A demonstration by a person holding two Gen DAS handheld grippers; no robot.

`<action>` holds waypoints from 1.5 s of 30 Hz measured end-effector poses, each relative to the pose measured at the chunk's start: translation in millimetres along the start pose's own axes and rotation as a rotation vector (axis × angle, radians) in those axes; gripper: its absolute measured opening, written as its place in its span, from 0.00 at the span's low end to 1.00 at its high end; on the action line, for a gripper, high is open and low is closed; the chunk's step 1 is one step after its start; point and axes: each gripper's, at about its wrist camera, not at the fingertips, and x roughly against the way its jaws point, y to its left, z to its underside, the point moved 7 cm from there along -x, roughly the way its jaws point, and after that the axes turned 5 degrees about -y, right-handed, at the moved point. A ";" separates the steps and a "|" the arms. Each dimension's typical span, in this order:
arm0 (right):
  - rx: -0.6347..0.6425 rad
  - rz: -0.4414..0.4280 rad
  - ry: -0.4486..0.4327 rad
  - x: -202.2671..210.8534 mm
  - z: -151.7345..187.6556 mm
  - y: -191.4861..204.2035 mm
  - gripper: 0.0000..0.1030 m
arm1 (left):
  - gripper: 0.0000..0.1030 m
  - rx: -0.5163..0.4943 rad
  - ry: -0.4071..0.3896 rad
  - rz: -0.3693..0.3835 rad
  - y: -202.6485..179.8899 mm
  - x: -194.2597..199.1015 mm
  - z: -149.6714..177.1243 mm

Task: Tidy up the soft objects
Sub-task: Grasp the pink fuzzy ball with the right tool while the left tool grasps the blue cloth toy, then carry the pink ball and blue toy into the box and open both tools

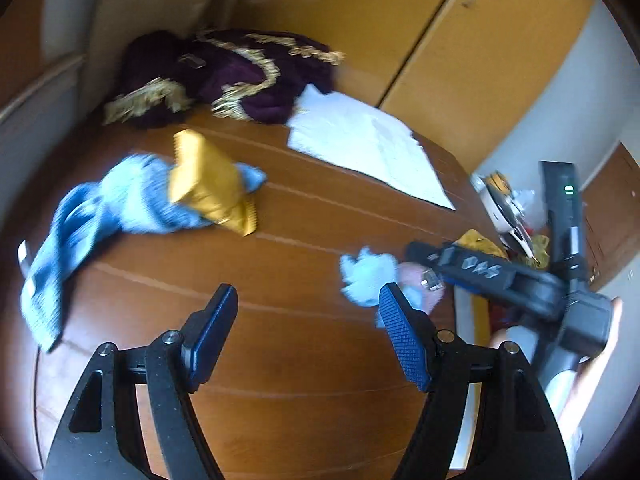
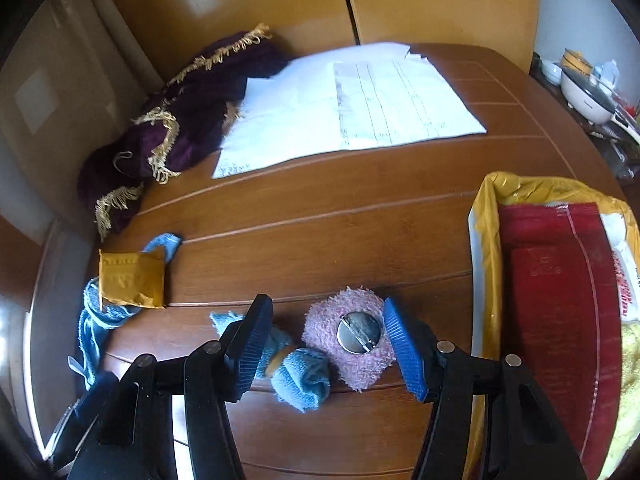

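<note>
A pink fluffy pad [image 2: 352,344] with a round metal pin-back lies on the brown table [image 2: 340,232], joined to a small light blue cloth piece [image 2: 300,380]. My right gripper [image 2: 324,344] is open, its blue pads on either side of the two. In the left wrist view the same blue piece [image 1: 366,276] and pink pad [image 1: 420,284] lie under the right gripper [image 1: 472,272]. My left gripper [image 1: 308,336] is open above bare table. A blue knitted cloth [image 1: 120,208] lies at the left under a gold packet [image 1: 208,180].
A purple cloth with gold fringe [image 2: 180,120] is heaped at the table's back left, with white papers [image 2: 348,104] beside it. A yellow-lined box [image 2: 488,248] holding red items stands at the right edge. Wooden cupboards [image 1: 460,40] stand behind; kitchenware [image 2: 588,92] sits beyond the table.
</note>
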 end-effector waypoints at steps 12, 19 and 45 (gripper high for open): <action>0.007 0.073 0.021 -8.0 5.5 -7.5 0.31 | 0.71 0.036 0.061 0.008 -3.9 -25.5 18.4; -0.079 -0.105 -0.071 28.8 -4.3 -11.1 0.27 | 0.71 -0.012 0.144 -0.029 -29.4 -43.8 22.1; -0.115 -0.175 -0.200 54.7 -13.9 -23.3 0.27 | 0.20 -0.025 0.015 -0.047 -55.6 -66.1 9.4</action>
